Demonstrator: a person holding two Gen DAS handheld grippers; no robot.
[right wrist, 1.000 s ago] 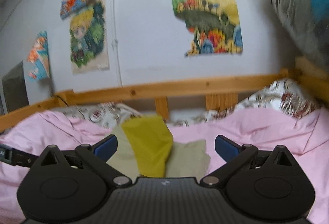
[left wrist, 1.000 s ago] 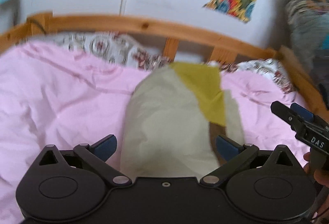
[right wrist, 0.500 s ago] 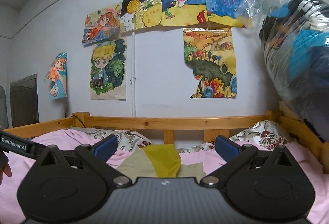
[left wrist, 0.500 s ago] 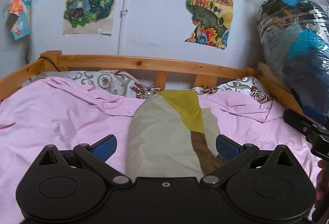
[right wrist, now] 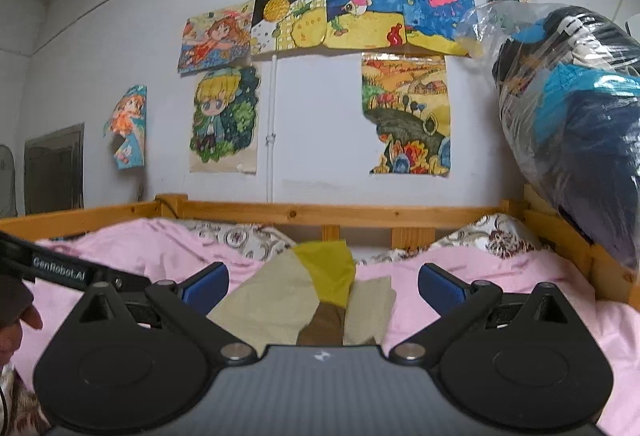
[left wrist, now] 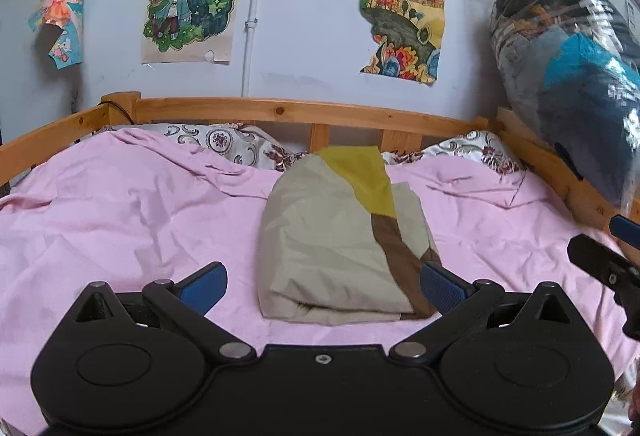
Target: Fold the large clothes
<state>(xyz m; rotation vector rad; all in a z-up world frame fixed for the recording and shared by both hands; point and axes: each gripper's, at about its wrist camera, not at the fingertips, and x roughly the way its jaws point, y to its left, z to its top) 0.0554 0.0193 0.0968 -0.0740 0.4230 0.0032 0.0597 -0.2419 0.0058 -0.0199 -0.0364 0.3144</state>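
- Folded garment (left wrist: pixel 336 236): beige, yellow and brown, lying on the bed's pink sheet (left wrist: pixel 120 220).
- Left tongs (left wrist: pixel 322 282): spread apart, empty, just before the garment.
- Right tongs (right wrist: pixel 322 284): spread apart, empty.

Both wrist cams face headboard (left wrist: pixel 280 112); share folded garment (right wrist: pixel 288 300).
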